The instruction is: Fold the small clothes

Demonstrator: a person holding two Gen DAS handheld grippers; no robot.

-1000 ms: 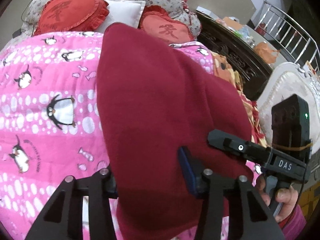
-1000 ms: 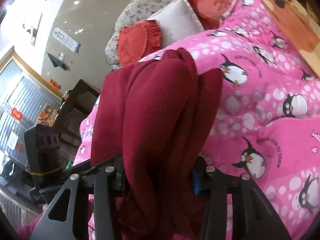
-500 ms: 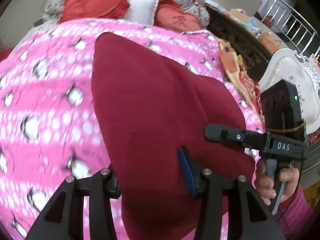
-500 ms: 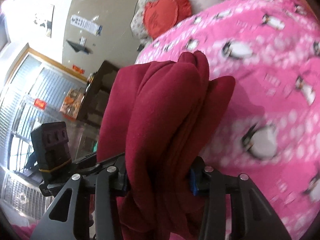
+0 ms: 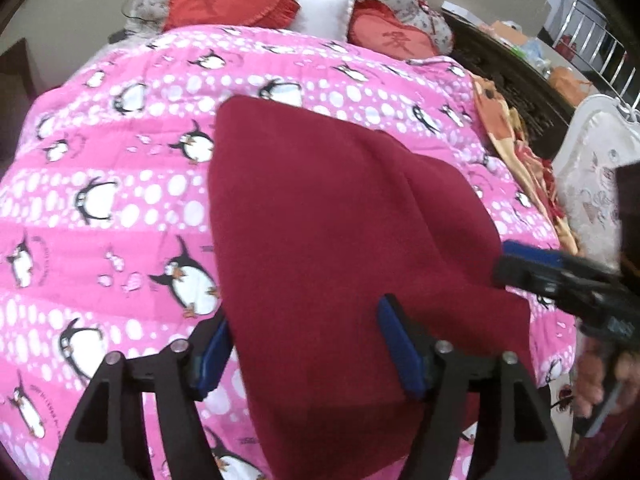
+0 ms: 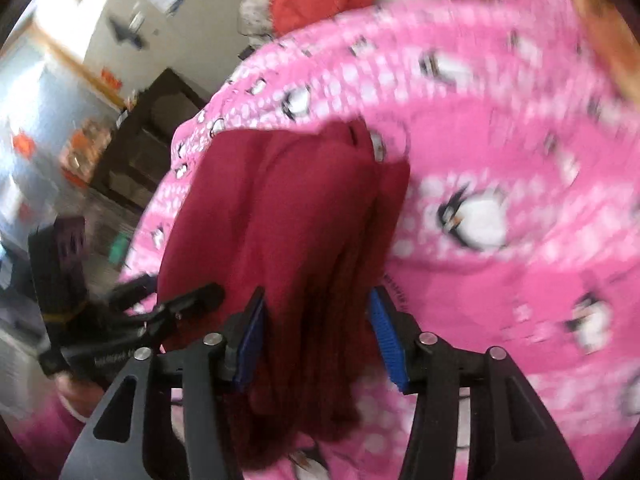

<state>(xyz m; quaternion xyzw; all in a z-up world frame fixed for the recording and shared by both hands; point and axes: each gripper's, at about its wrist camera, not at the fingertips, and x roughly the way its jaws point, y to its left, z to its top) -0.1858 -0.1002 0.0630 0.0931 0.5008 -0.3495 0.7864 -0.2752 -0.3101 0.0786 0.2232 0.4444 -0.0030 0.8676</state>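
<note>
Dark red garment (image 5: 344, 240) spread over the pink penguin quilt (image 5: 120, 184), near edge bunched toward both tongs; folded at least once, by the look of the layered ridges in the right wrist view. Left gripper (image 5: 308, 344) opening, pads parted with the cloth's edge between them, the left pad looking clear of the fabric, so released or very nearly. Right gripper (image 6: 316, 332) also opening, a thick wad of the red cloth (image 6: 296, 240) between its pads; whether they still press on it cannot be told. Likely risks from here: fold springing apart once both grips let go, since the fleece looks thick and the quilt beneath is soft and yielding; a layer catching on a blue pad and dragging askew as the tongs pull away; near hem sliding off the bed's edge. Surface: puffy quilted bedcover, uneven. Beyond it, red heart cushions (image 5: 228, 0) and a white pillow (image 5: 324, 10) at the headboard, an orange blanket (image 5: 504, 128), dark carved furniture (image 5: 516, 76) and a metal railing (image 5: 592, 36)
</note>
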